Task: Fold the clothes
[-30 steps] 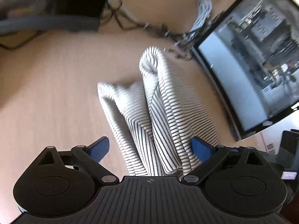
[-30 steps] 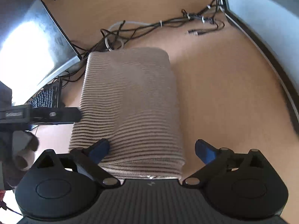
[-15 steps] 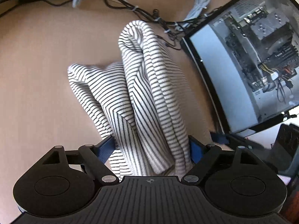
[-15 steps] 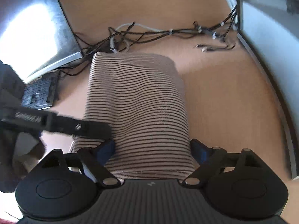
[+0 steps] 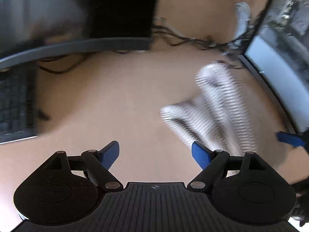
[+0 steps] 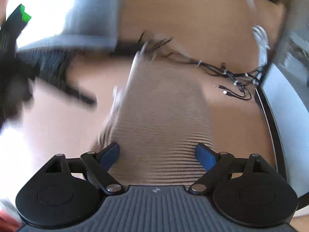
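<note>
The striped top [image 6: 164, 119] lies on the desk [image 5: 115, 100] as a narrow bundle, folded over on itself, with the cables [image 6: 227, 73] just beyond its far end and a monitor [image 5: 280, 81] along one side. A keyboard [image 5: 13, 104] sits well apart on the other side.

The left gripper [image 5: 155, 154] hangs over bare desk with its jaws spread wide and nothing between them; the top is off to the side, just past one blue finger. The right gripper [image 6: 157, 154] straddles the near end of the bundle, jaws wide. Cloth fills the space between the blue fingers [image 6: 204, 154], but both views are smeared and I cannot tell whether the pads press on it or merely flank it.

To my eye the lengthwise folds are done and the work is at the tidying or final fold stage, with the left tool clear of the cloth. The next move seems to call for one gripper to take the near end firmly and bring it over the far end, while the other pins the bundle so the layers do not slide apart.
</note>
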`<action>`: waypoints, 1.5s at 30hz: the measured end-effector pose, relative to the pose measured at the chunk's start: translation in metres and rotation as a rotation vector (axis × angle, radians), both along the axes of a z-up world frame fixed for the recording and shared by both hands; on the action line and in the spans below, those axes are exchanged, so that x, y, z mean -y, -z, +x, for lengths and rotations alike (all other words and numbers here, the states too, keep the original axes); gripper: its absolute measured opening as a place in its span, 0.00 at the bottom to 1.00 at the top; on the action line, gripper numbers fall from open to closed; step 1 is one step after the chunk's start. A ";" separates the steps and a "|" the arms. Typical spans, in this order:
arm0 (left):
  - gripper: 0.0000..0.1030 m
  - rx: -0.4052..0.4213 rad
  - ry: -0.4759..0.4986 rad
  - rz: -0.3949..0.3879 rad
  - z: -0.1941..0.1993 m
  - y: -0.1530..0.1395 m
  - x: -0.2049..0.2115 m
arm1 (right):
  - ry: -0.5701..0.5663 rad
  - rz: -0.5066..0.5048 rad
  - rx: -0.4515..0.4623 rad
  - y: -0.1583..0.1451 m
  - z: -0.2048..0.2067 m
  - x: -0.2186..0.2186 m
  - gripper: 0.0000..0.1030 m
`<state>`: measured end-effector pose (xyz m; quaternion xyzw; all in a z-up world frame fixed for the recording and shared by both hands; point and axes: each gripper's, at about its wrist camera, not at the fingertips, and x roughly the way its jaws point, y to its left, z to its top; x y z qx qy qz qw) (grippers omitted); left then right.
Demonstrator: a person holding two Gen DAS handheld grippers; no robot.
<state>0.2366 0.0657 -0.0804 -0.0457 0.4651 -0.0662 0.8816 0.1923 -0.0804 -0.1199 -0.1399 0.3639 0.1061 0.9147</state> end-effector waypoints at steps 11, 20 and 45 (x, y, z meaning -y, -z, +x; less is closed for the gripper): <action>0.85 -0.007 -0.075 -0.023 -0.006 0.007 -0.005 | 0.137 0.005 0.199 -0.020 -0.009 -0.043 0.85; 0.88 0.020 -0.085 -0.023 -0.005 -0.003 -0.017 | 0.091 -0.160 0.176 0.004 -0.007 -0.058 0.53; 0.39 -0.141 0.088 -0.348 0.038 0.039 0.048 | -0.135 -0.238 0.364 -0.054 -0.024 -0.015 0.26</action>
